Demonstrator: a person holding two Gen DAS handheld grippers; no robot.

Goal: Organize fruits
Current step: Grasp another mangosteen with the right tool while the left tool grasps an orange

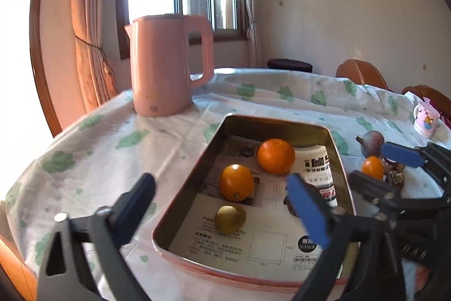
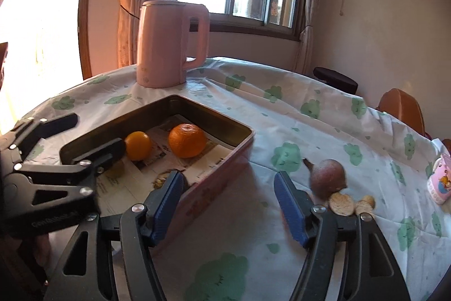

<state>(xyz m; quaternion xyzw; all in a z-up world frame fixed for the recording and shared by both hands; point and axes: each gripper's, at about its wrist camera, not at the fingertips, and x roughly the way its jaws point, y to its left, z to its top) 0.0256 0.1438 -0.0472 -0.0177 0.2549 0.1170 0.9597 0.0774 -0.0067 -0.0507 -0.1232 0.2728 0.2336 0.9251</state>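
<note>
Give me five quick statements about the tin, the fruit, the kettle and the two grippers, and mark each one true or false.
1. Two orange fruits, a larger one and a smaller one, lie inside the tin. True.
2. The left gripper is clamped on the yellowish-green fruit. False: its jaws stand wide apart and hold nothing; that fruit lies loose in the tin.
3. The pink kettle stands upright on the tablecloth, beyond the tin. True.
4. The dark reddish fruit is already in the tin. False: it lies on the tablecloth outside it.
5. The right gripper holds an orange. False: nothing is between its open jaws.
</note>
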